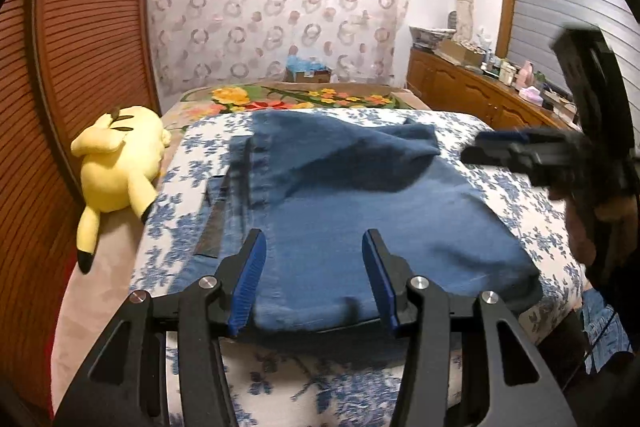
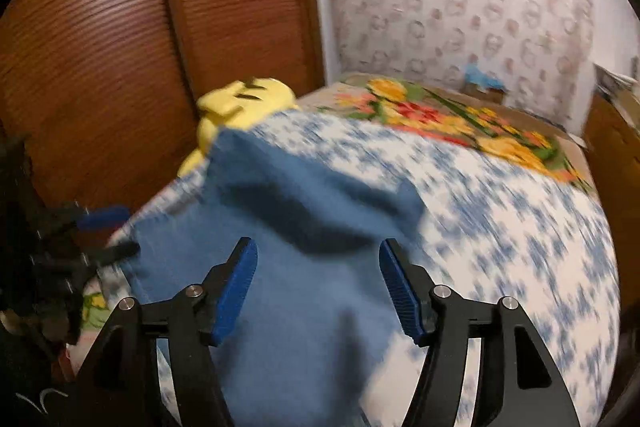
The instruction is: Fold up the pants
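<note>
Blue denim pants [image 1: 352,195] lie folded on the bed [image 1: 532,227], on its white cover with blue flowers, and I take them as the landmark for all places. Their near edge hangs a little over the front edge of the mattress. On top of them, at the far side, one part of the cloth stands up in a loose ridge and is not flat.

Above the near edge of the pants is the left gripper [image 1: 314,277]. Its blue pads are apart and no cloth is between them. To the right of the pants is the right gripper [image 1: 476,147], seen from the side and blurred; in its own view the right gripper [image 2: 318,289] has its fingers wide apart over the pants and grips nothing. This view is strongly blurred, so I cannot tell if the pads touch the cloth.

Left of the pants, near the wooden slatted door [image 1: 84,39], lies a yellow plush toy [image 1: 120,163]. Behind the pants is a blanket with orange and yellow flowers [image 1: 304,98].
</note>
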### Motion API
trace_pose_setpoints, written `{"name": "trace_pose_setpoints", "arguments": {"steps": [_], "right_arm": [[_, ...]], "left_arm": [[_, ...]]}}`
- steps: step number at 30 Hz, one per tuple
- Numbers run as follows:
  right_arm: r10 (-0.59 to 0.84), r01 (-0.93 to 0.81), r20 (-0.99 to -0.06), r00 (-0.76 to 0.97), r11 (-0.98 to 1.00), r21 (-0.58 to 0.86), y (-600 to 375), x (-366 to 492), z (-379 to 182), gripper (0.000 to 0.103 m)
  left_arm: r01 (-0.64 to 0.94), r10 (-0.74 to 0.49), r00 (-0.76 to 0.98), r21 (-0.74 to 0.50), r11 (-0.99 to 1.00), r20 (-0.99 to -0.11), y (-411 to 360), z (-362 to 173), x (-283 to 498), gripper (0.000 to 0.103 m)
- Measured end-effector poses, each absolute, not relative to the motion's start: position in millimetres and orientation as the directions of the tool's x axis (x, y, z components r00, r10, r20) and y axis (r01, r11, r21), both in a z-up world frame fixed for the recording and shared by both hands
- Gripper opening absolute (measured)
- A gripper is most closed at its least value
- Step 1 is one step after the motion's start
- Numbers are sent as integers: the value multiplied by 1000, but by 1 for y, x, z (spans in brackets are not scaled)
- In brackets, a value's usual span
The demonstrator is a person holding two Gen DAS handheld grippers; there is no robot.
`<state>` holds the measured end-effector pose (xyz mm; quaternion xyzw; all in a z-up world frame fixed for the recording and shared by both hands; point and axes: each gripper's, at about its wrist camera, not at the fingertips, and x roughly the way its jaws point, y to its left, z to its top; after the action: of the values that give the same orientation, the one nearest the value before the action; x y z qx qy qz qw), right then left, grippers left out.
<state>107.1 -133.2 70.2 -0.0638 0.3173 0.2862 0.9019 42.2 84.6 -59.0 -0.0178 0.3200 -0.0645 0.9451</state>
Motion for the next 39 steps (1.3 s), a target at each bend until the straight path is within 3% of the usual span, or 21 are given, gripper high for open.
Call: {"name": "trace_pose_setpoints", "arguments": {"steps": [6, 12, 23, 24, 26, 27, 28, 29, 39], "right_arm": [[382, -431, -655, 652, 897, 93, -169, 73, 45, 67], [375, -381, -712, 594, 910, 161, -175, 62, 20, 67], [406, -383, -714, 570, 900, 207, -159, 64, 15, 66], [414, -384, -713, 565, 897, 217, -158, 66, 14, 63], [448, -408, -711, 542, 880, 244, -153, 68, 14, 41], [456, -411, -708, 540, 876, 251, -152, 68, 15, 36], [468, -422, -699, 541, 870, 256, -151, 69, 17, 18], [475, -430, -689, 547, 866, 256, -151, 70, 20, 11], [591, -550, -511, 624, 797, 251, -120, 86, 107, 6]], "left_arm": [[140, -156, 766, -74, 987, -624, 67, -68, 47, 51], [138, -145, 732, -64, 988, -666, 62, -86, 53, 51], [133, -123, 714, -40, 990, -690, 63, -111, 48, 51], [132, -124, 714, -42, 990, -689, 63, -110, 48, 51], [133, -128, 715, -46, 990, -687, 63, -111, 48, 51], [133, -132, 716, -51, 990, -686, 64, -110, 47, 51], [134, -135, 716, -55, 989, -685, 65, -110, 48, 51], [135, -138, 716, -59, 989, -684, 65, -110, 47, 51], [47, -93, 781, -90, 995, -617, 113, -64, 27, 51]]}}
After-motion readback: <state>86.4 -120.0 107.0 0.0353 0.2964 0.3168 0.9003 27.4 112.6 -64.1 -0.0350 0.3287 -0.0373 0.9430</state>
